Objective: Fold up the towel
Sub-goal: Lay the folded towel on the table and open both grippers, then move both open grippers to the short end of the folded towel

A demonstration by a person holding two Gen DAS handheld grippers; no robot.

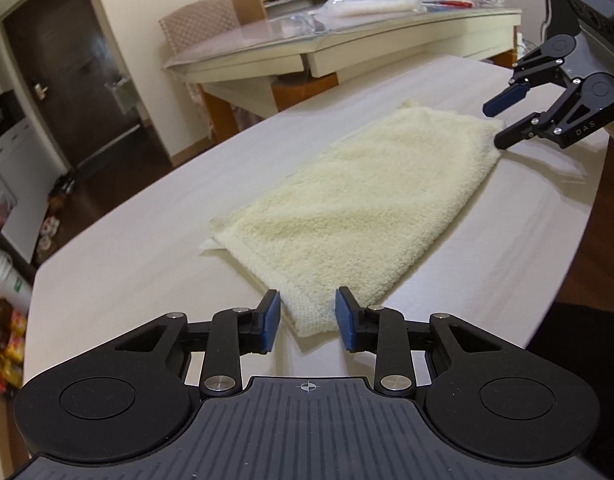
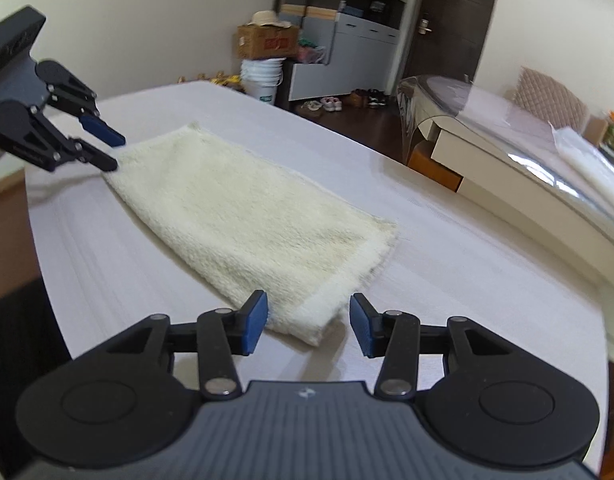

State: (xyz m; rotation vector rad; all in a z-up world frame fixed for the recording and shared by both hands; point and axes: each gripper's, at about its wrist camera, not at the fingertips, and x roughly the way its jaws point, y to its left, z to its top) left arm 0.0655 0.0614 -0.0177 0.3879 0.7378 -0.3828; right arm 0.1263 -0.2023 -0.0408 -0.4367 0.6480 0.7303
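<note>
A cream towel (image 1: 347, 208) (image 2: 247, 216), folded into a long strip, lies flat on the white table (image 1: 127, 260) (image 2: 467, 260). My left gripper (image 1: 307, 312) is low at one short end; that end's near corner lies between its blue pads, and the jaws stand apart. From the right wrist view the left gripper (image 2: 111, 152) is at the upper left, its tips at the towel's far corner. My right gripper (image 2: 309, 318) is open around the opposite end's near corner, with a gap beside one pad. The left wrist view shows the right gripper (image 1: 495, 125) open at the towel's far edge.
A glass-topped side table (image 1: 347, 40) (image 2: 527, 168) with bags and appliances stands beyond the white table. A quilted chair (image 1: 199, 24) is behind it. White buckets (image 2: 263, 76), a cardboard box and shoes are on the floor. The table's rounded edge (image 1: 567, 280) runs close to the towel.
</note>
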